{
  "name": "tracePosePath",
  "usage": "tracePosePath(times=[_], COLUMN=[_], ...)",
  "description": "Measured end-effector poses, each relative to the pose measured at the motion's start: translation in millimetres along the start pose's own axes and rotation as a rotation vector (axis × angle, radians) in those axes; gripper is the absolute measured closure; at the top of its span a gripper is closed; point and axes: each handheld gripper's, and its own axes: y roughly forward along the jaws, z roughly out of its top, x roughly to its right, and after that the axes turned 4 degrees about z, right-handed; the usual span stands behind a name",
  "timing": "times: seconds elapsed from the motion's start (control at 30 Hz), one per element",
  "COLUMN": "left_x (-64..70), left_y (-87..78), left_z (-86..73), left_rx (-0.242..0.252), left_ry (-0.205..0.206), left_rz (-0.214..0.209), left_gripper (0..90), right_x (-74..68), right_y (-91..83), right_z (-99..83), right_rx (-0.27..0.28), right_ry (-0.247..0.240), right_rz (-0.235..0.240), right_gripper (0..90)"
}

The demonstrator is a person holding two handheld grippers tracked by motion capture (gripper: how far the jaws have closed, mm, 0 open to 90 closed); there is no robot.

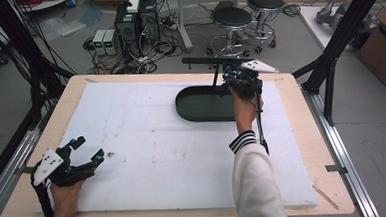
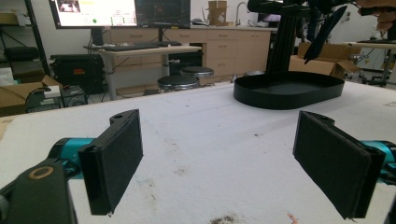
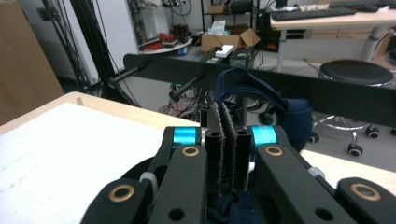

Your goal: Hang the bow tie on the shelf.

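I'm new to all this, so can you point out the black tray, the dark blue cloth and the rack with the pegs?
black tray point(image 1: 201, 110), high view, bare floor.
dark blue cloth point(image 3: 289, 114), right gripper view, bunched fold.
rack point(image 3: 154, 65), right gripper view, crossbar.

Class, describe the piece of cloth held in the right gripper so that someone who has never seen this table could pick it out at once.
Start at the white board covering the wooden table, then find the black oval tray near its far edge, with a black rack rising from it. At that tray the right gripper pinches a dark navy cloth, the one soft, crumpled thing among hard black parts.
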Motion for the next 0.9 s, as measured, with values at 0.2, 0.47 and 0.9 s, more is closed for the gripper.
tracePosePath(times=[0.2,0.47,0.9], left_x=[0.0,0.1,-0.1], left_y=[0.0,0.2,0.0], left_z=[0.0,0.0,-0.1], left_rx=[0.001,0.002,0.001], left_ry=[0.0,-0.002,-0.003], left_rz=[0.0,0.001,0.001], left_gripper=[16.2,16.2,16.2], right_x=[-1.3,2.2,6.0], right_y=[8.3,14.8,28.7], right_z=[-4.1,-8.2,-13.1], right_rx=[-0.006,-0.005,-0.036], right_ry=[0.0,0.014,0.022], right_rz=[0.006,-0.008,-0.02], right_gripper=[87.7,87.7,87.7])
